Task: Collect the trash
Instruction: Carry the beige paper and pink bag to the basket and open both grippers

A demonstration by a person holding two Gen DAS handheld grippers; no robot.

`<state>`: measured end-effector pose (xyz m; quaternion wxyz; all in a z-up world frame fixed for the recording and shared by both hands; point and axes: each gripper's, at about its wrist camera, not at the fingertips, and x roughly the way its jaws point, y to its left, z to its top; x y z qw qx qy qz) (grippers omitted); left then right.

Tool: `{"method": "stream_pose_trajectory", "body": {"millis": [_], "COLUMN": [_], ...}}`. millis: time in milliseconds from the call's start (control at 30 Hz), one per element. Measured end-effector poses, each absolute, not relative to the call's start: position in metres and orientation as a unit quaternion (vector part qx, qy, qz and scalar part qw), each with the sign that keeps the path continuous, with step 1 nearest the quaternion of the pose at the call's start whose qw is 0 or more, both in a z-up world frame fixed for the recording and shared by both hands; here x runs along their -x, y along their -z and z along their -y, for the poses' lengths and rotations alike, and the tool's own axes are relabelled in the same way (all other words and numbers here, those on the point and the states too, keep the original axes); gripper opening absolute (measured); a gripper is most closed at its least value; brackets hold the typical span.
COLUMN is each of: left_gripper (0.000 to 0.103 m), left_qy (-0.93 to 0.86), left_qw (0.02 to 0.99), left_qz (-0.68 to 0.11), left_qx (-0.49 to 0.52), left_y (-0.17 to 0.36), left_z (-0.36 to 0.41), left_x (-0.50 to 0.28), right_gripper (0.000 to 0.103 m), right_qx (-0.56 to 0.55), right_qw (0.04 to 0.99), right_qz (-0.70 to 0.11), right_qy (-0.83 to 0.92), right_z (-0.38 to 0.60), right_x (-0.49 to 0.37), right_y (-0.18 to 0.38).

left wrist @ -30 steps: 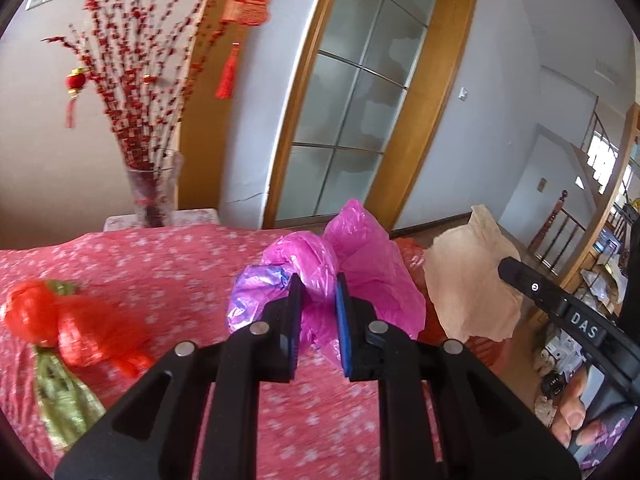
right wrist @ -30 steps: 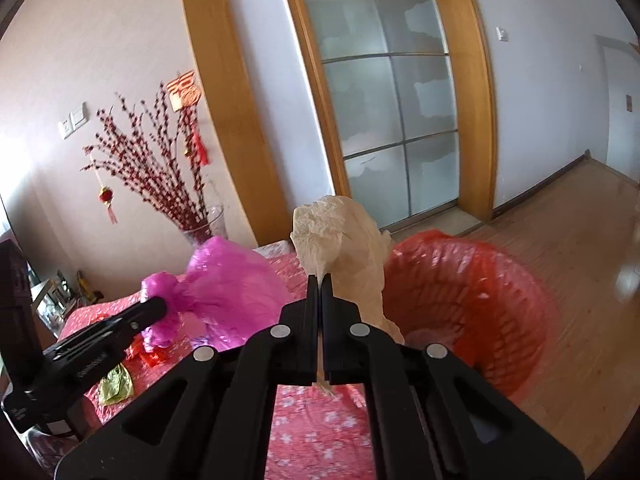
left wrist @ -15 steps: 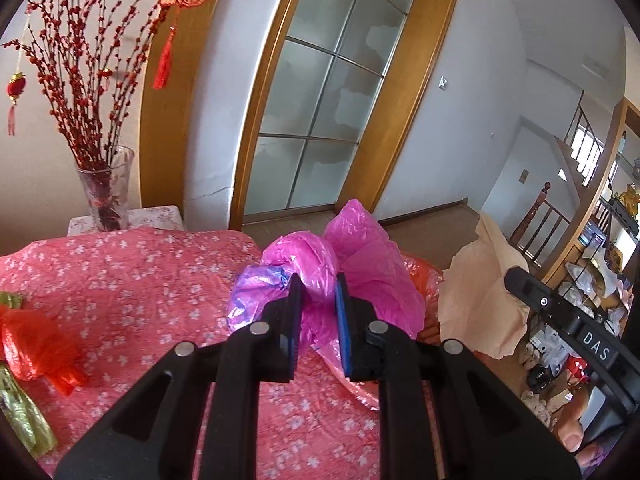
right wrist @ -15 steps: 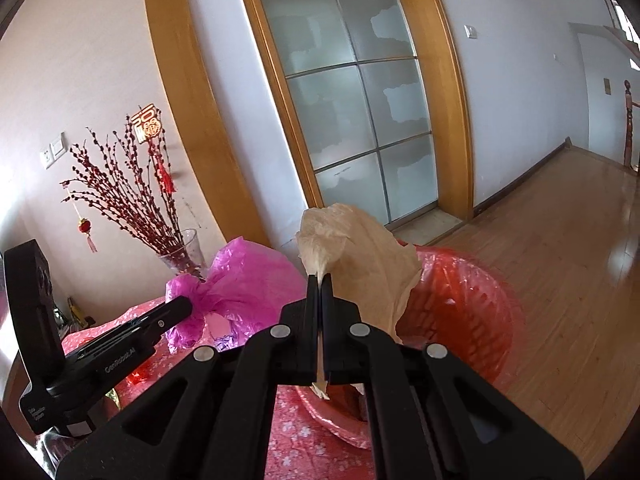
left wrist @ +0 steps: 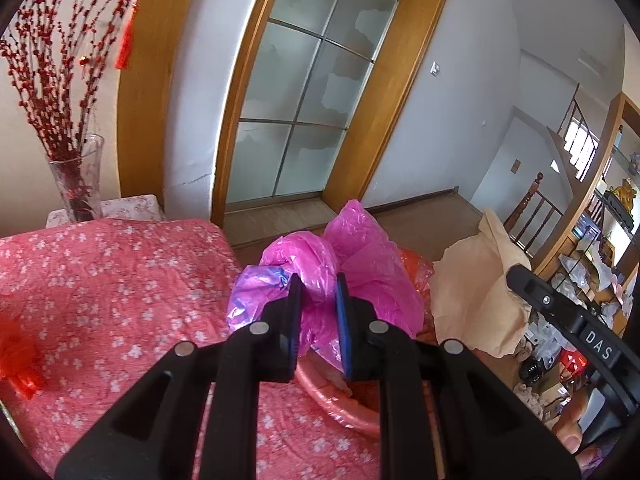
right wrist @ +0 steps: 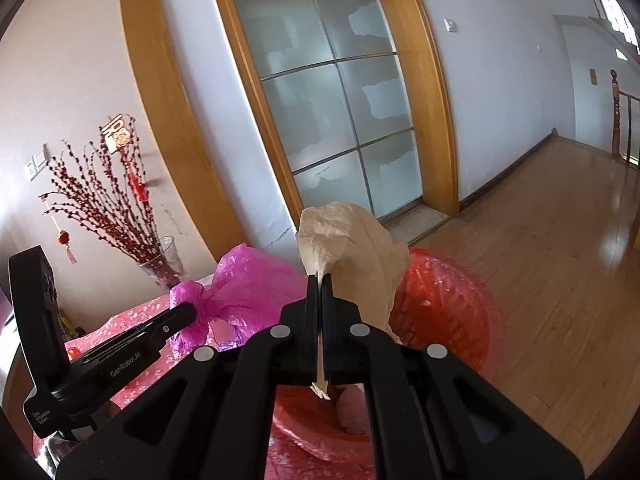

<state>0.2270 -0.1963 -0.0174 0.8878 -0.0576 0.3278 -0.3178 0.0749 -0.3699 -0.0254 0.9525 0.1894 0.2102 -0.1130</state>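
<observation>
My left gripper [left wrist: 317,286] is shut on a crumpled pink plastic bag [left wrist: 352,264] and holds it above the near rim of a red basket [left wrist: 344,408]. My right gripper [right wrist: 319,280] is shut on a crumpled beige paper [right wrist: 360,248], held over the same red basket [right wrist: 444,312]. The pink bag [right wrist: 248,284] and the left gripper's body show at the left of the right wrist view. The beige paper [left wrist: 476,292] and the right gripper's body show at the right of the left wrist view.
A table with a pink flowered cloth [left wrist: 112,280] lies left of the basket. Red wrapping trash [left wrist: 16,352] lies at its left edge. A glass vase of red branches [left wrist: 76,184] stands at the back. Wooden floor [right wrist: 560,240] stretches to the right.
Both grippers have carried their trash rightward off the table to above the red basket. The red and green trash has slid out to the left edge of the left view.
</observation>
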Motion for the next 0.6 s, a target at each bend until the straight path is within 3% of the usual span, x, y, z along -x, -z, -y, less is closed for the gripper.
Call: {"method": "stream_pose_trajectory", "body": {"millis": [367,467,533,600], "left_gripper": [0.024,0.032,0.034,0.037], "left_qy": [0.346,0.342,0.337,0.330], "left_qw": [0.871,0.869,0.870,0.873], "left_qz": [-0.346,-0.354,-0.356,-0.355], "left_qx": [0.044,0.044,0.048,0.049], "left_y": [0.035,0.040,0.042,0.043], "left_z": [0.231,0.232,0.227,0.222], "left_x": [-0.232,-0.234,-0.236,-0.235], "right_gripper": [0.003,0.015,0.036,0.043], "right_qx": [-0.215,-0.220,-0.223,-0.220], "right_qw": [0.943,0.940,0.940,0.941], "right_qz": [-0.226,-0.231,-0.228,-0.226], "right_qy": [0.117,0.121,0.124,0.127], "right_z": [0.393,0.396,0.397,0.396], "right_x": [-0.084,-0.084,-0.082,-0.082], "right_y": [0.048,0.053,0.053,0.053]}}
